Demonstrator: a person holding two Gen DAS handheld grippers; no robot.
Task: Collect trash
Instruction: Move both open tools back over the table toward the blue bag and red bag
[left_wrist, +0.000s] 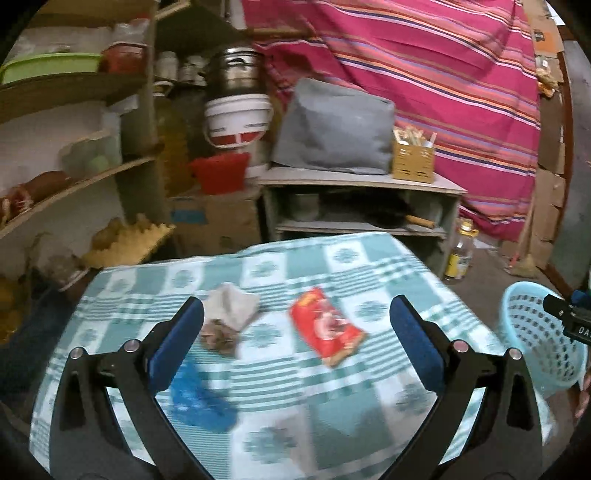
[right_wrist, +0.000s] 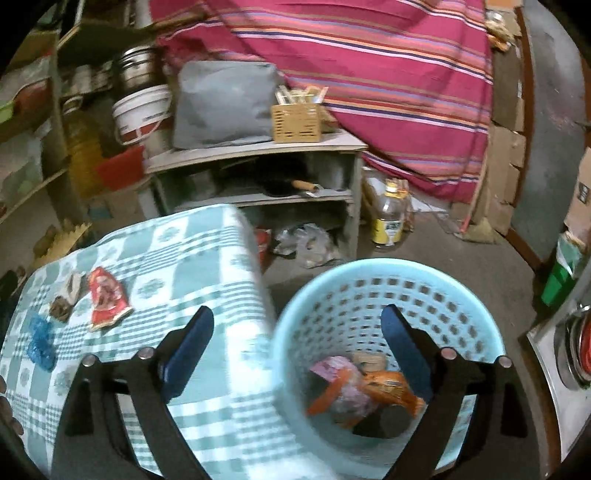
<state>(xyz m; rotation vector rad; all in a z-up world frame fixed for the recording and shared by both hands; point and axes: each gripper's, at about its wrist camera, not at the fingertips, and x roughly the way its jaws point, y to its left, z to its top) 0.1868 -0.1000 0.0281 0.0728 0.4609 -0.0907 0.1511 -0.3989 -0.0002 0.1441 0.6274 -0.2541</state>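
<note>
left wrist view, l gripper (left_wrist: 295, 332) spread wide w/ nothing between, over checked cloth (left_wrist: 369, 266), red wrapper (left_wrist: 325, 326), grey wad (left_wrist: 231, 314), blue wrapper (left_wrist: 201, 398) lying apart, r gripper (right_wrist: 297, 349) spread, empty, above basket (right_wrist: 369, 273) w/ orange wrapper (right_wrist: 388, 387) inside

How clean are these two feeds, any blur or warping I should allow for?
Left wrist view: motion blur smears the blue wrapper and checked cloth; the shelves behind stay sharper. Right wrist view: blur streaks the cloth's edge and the basket. Both: fisheye bending, dark corners, dim indoor light.
</note>
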